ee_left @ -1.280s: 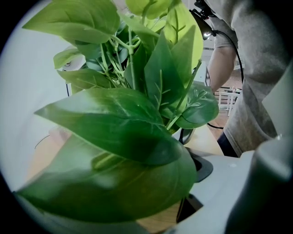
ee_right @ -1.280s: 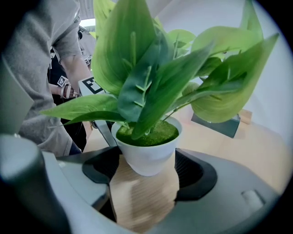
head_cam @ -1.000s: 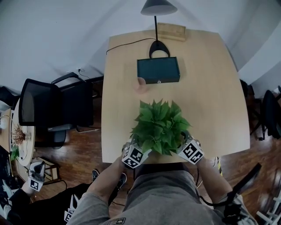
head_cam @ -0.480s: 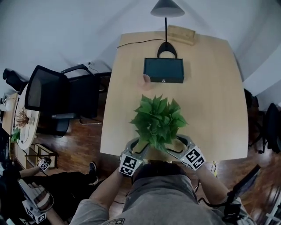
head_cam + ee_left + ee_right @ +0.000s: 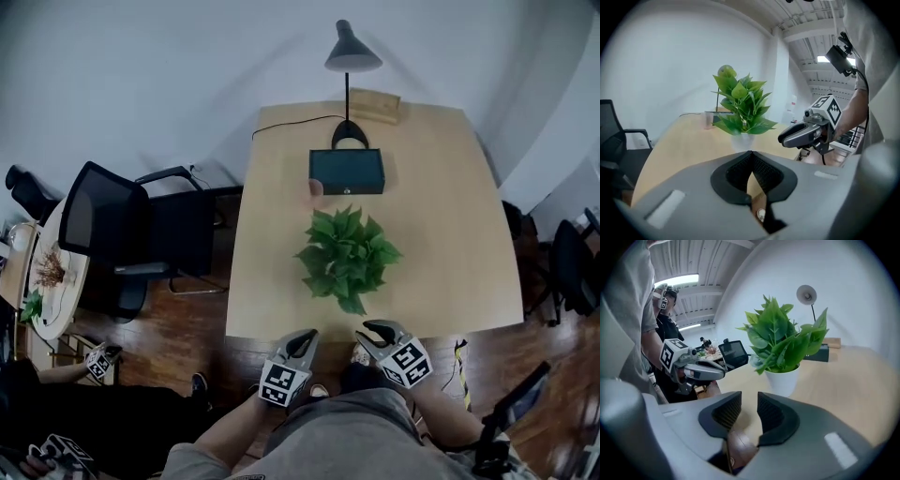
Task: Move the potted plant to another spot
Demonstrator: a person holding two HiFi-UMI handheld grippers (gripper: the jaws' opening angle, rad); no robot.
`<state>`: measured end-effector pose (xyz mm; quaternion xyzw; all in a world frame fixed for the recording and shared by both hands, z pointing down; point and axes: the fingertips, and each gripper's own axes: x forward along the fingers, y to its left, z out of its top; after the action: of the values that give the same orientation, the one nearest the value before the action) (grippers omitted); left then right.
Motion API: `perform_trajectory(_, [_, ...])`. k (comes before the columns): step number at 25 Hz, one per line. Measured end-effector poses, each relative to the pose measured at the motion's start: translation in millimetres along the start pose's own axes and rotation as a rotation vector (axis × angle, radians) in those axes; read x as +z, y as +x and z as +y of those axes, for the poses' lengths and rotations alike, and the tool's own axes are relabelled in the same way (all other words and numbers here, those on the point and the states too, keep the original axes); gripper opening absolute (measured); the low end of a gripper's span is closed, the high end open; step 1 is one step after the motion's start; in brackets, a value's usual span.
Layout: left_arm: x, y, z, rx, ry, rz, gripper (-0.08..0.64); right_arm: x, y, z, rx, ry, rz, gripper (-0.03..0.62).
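The potted plant point(image 5: 347, 258), leafy green in a white pot point(image 5: 783, 380), stands upright in the middle of the wooden table point(image 5: 450, 234), with nothing holding it. Both grippers hang off the table's near edge, short of the plant. My left gripper point(image 5: 307, 336) is shut with nothing in it; its pads meet in the left gripper view point(image 5: 751, 152). My right gripper point(image 5: 370, 328) has just been closing and keeps a narrow gap point(image 5: 749, 401) with nothing between its jaws. Each gripper view looks at the plant point(image 5: 740, 108) and at the other gripper beside it.
Behind the plant are a dark green box point(image 5: 347, 172), a pink cup point(image 5: 316, 190), a desk lamp point(image 5: 349, 66) and a wooden block point(image 5: 375, 106). A black office chair point(image 5: 122, 234) stands left of the table. Another person sits at the lower left.
Both grippers have come away from the sides of the pot and drawn back past the table's near edge. Their jaws have closed. The plant stays standing on the table.
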<state>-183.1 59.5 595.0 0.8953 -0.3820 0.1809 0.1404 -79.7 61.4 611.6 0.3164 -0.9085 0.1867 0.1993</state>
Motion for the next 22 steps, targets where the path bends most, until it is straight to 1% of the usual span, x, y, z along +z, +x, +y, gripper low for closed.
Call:
perform_trajectory(1, [-3, -10, -4, -0.016, -0.007, 0.000, 0.002, -1, -1, 12, -0.009, 0.027, -0.006, 0.110])
perform_trajectory(3, [-12, -28, -12, -0.040, -0.020, 0.001, 0.002, -9, -5, 38, -0.022, 0.062, -0.011, 0.107])
perform_trajectory(6, [-19, -47, -27, -0.063, -0.014, 0.008, 0.002, -17, -16, 64, -0.037, 0.072, -0.011, 0.106])
perform_trajectory(9, [-22, -59, -44, -0.069, 0.006, 0.006, 0.002, -21, -28, 81, -0.032, 0.066, -0.018, 0.104])
perform_trajectory(14, [-26, -70, -81, -0.030, -0.002, -0.042, 0.002, -34, -53, 102, 0.013, 0.024, -0.037, 0.101])
perform_trajectory(18, [-25, -75, -117, 0.030, -0.030, -0.087, 0.002, -43, -83, 113, 0.044, -0.037, -0.047, 0.092])
perform_trajectory(22, [-36, -87, -151, 0.054, -0.060, -0.086, 0.002, -61, -112, 126, 0.065, -0.055, -0.050, 0.074])
